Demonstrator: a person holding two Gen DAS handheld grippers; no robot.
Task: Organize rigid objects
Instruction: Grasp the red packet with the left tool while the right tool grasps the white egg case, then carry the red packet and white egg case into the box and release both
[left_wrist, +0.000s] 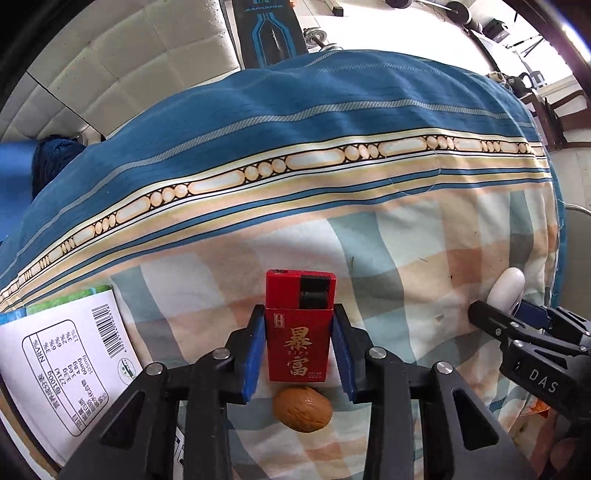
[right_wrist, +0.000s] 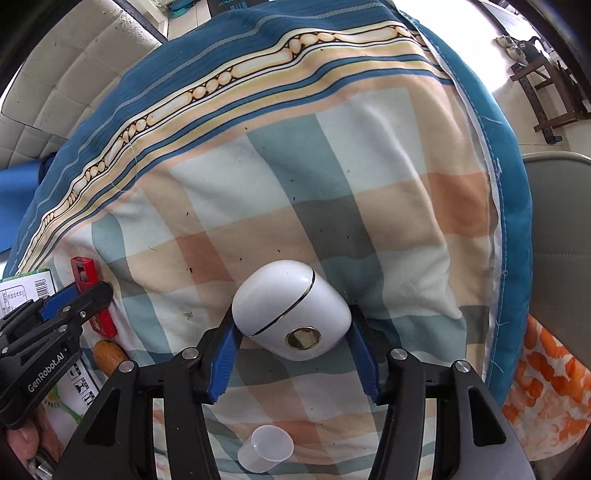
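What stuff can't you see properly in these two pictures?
- White box, left wrist view: cut off by the picture's left edge; its small print is too tiny to read.
- Red lighter, right wrist view: its middle is hidden behind the left gripper.
- Walnut, right wrist view: partly hidden behind that gripper's body.
- White case, left wrist view: its lower part is hidden by the right gripper.

— What sort of place is this?
— A home, likely a bedroom. A quilt (left_wrist: 332, 155) in blue stripes and pastel checks lies over a bed, with a padded cream headboard (left_wrist: 110, 74) behind it.
— Anything else?
— A tiled floor with dumbbells (left_wrist: 317, 37), a wooden stand (right_wrist: 546, 92) by bright daylight, and a grey chair (right_wrist: 561, 240) beside the bed.
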